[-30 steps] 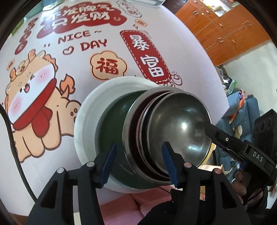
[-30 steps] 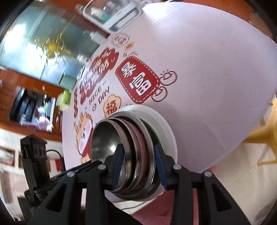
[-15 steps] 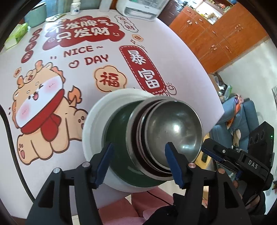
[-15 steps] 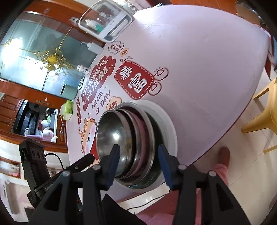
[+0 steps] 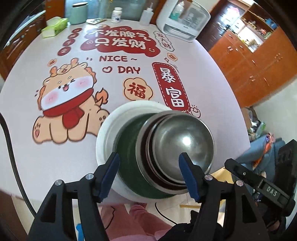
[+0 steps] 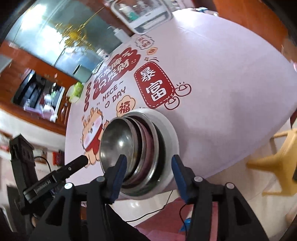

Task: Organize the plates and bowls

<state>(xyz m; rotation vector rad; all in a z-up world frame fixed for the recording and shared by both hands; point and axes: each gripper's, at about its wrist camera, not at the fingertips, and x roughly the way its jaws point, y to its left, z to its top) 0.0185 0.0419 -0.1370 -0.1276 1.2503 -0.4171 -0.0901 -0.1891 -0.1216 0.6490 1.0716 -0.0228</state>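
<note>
A stack of dishes sits at the table's near edge: a white plate (image 5: pixel 105 137) at the bottom, a dark green bowl (image 5: pixel 128 148) on it, then steel and maroon plates, and a steel bowl (image 5: pixel 185 140) on top. My left gripper (image 5: pixel 148 166) hovers over the stack's near side. Its jaws are opening and the blue pads touch nothing. In the right wrist view the white plate (image 6: pixel 170 133) and steel bowl (image 6: pixel 117 140) show from the other side. My right gripper (image 6: pixel 148 163) also hangs above the rims, jaws opening, pads clear of the dishes.
The printed tablecloth (image 5: pixel 74 157) covers the round table. At its far edge stand a white appliance (image 5: pixel 183 20), a tissue pack (image 5: pixel 53 26), a mint canister (image 5: pixel 78 13) and bottles. A yellow stool (image 6: pixel 278 161) stands on the floor to the right. A black cable (image 5: pixel 11 148) runs along the left.
Both grippers have opened wider and lifted back from the stack, so more of the table shows. The stack has stayed in place on the table.
</note>
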